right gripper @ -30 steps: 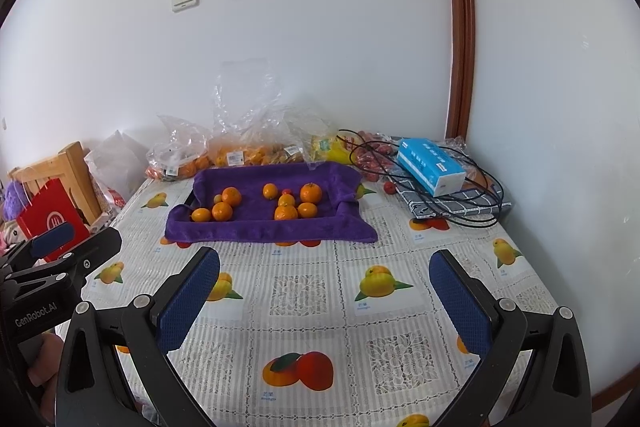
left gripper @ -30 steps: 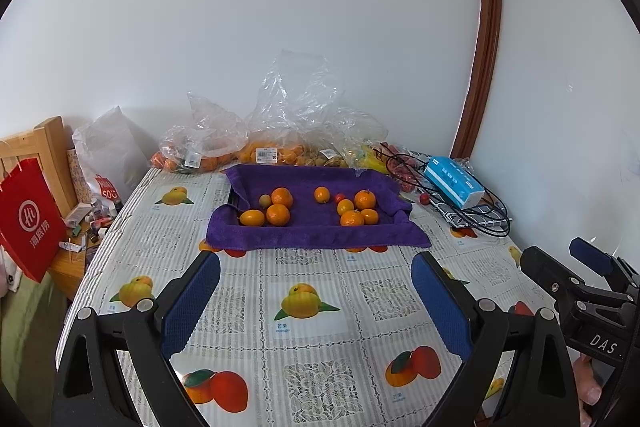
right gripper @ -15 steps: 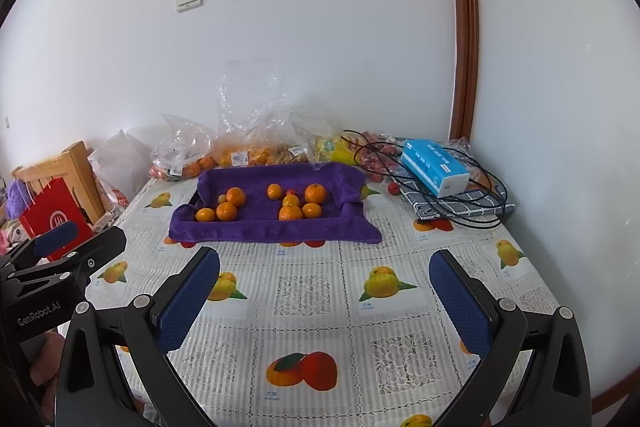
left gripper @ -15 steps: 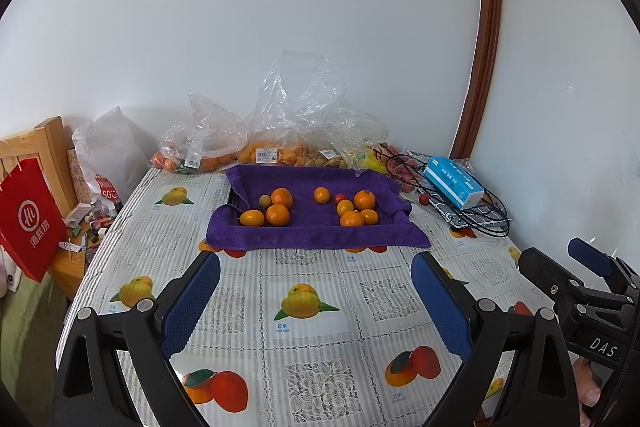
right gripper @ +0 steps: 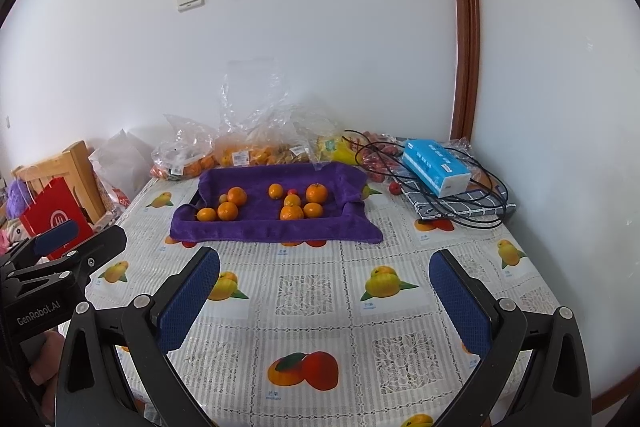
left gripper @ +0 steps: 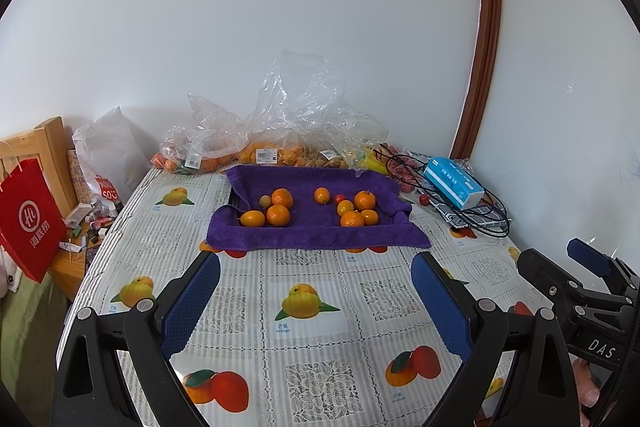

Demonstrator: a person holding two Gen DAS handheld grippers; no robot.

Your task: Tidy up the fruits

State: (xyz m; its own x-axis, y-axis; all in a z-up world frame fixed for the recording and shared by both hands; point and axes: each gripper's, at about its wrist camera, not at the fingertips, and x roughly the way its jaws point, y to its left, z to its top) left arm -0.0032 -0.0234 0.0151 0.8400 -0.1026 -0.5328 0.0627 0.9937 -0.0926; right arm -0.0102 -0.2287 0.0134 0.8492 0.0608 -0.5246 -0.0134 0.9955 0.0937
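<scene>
White walls meet at a corner behind the tabletop (left gripper: 312,311), which wears a fruit-print cloth. Left gripper (left gripper: 316,303): fingers (left gripper: 192,303) spread wide, nothing between them, hovering over the near tabletop. Right gripper (right gripper: 332,301): fingers (right gripper: 460,301) likewise spread and empty, same height, just beside the left one.

Beyond both, a purple towel (left gripper: 316,233) lines a shallow tray. Fruits lie on it in two clusters: left cluster (left gripper: 272,211) of oranges plus one pale small fruit; right cluster (left gripper: 354,211) of oranges and one small red fruit, possibly a tomato, too small to tell.

Behind the towel, clear plastic bags (left gripper: 288,131) of fruit against the wall. Far right: blue tissue box (left gripper: 454,183) on a tangle of black cables (left gripper: 480,215). Off the left edge, a red paper bag (left gripper: 30,215).
</scene>
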